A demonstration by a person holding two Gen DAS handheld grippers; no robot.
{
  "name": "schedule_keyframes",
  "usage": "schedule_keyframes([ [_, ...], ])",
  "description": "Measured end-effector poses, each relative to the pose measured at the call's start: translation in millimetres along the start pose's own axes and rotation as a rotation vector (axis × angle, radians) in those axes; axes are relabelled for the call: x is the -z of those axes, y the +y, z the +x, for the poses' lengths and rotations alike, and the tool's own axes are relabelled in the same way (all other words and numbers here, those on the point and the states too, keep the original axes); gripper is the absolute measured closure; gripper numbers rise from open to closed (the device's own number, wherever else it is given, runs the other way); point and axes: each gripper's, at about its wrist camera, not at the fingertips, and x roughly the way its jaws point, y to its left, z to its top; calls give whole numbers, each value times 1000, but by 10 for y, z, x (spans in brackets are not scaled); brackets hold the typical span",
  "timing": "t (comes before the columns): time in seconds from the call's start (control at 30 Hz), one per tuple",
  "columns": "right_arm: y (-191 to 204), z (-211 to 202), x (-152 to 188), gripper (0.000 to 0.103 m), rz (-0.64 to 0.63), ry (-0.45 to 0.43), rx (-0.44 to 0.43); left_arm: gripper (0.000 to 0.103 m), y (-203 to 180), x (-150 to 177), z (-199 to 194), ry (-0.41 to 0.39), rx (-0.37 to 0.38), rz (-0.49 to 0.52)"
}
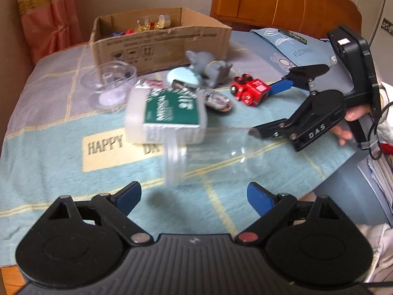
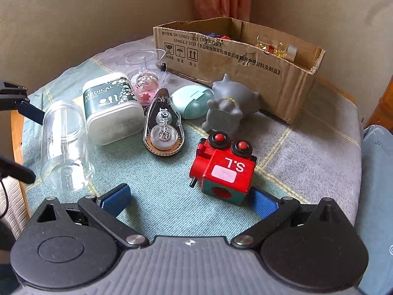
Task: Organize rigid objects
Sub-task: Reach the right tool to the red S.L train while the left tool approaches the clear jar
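A clear plastic jar (image 1: 203, 157) (image 2: 63, 147) lies on its side on the towel-covered table (image 1: 49, 167), just ahead of my left gripper (image 1: 195, 198), which is open and holds nothing. A red toy train (image 2: 223, 169) (image 1: 250, 92) sits in front of my right gripper (image 2: 190, 200) (image 1: 269, 110), close to its right blue pad; those jaws stand wide and are not pressing on it. A white swab box with a green label (image 2: 110, 108) (image 1: 167, 115), a correction tape (image 2: 163, 125), a mint case (image 2: 192, 100) and a grey toy animal (image 2: 231, 103) lie in between.
An open cardboard box (image 2: 245, 56) (image 1: 159, 41) with small items inside stands at the back of the table. A clear plastic stand (image 1: 110, 81) is beside it. A wooden headboard (image 1: 282, 2) and a blue pillow (image 1: 294, 49) lie beyond the table. A hand (image 1: 351, 120) holds the right gripper.
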Motion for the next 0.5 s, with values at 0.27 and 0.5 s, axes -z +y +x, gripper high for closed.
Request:
schedule_keyframes([
  [0.27,-38,-58,63,0,15,-6,15,7,-267,-73,44,-42,-49,-17],
  [0.5,-63,-104,127,0,18,-26,18,7,-380,-144,206,-56,-118,-20],
])
